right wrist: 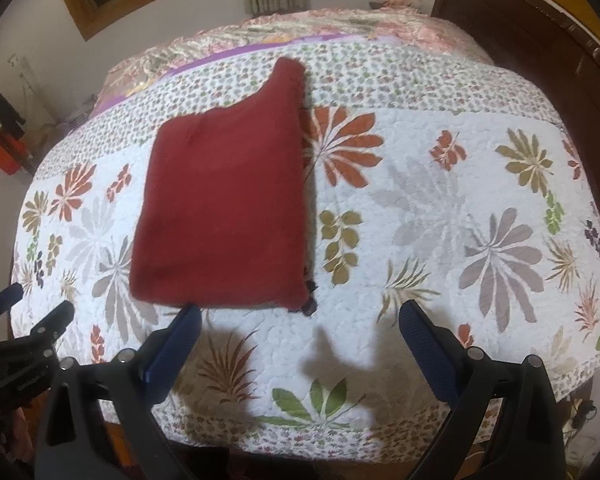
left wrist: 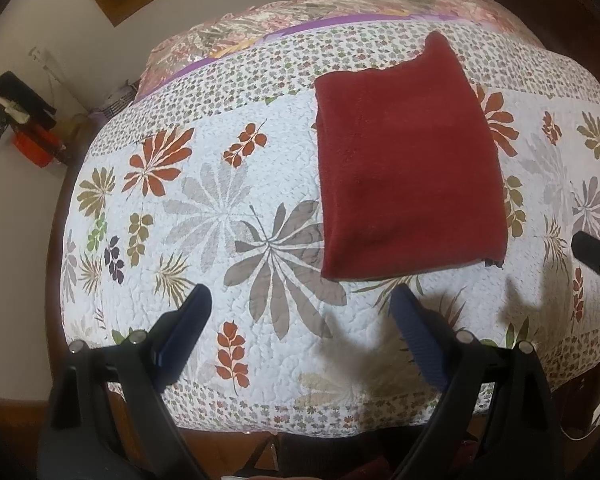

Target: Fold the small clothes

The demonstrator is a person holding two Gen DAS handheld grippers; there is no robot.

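A dark red cloth lies folded flat on the flowered quilt of the bed, at about one o'clock from the left tongs and eleven o'clock from the right tongs. Both tongs stand wide apart, holding nothing, just short of the cloth's near edge.

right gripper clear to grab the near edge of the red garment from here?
Probably yes. The right gripper is open with nothing held, and the red garment lies flat on the quilt, its near edge just ahead of the left fingertip. Nothing lies between.
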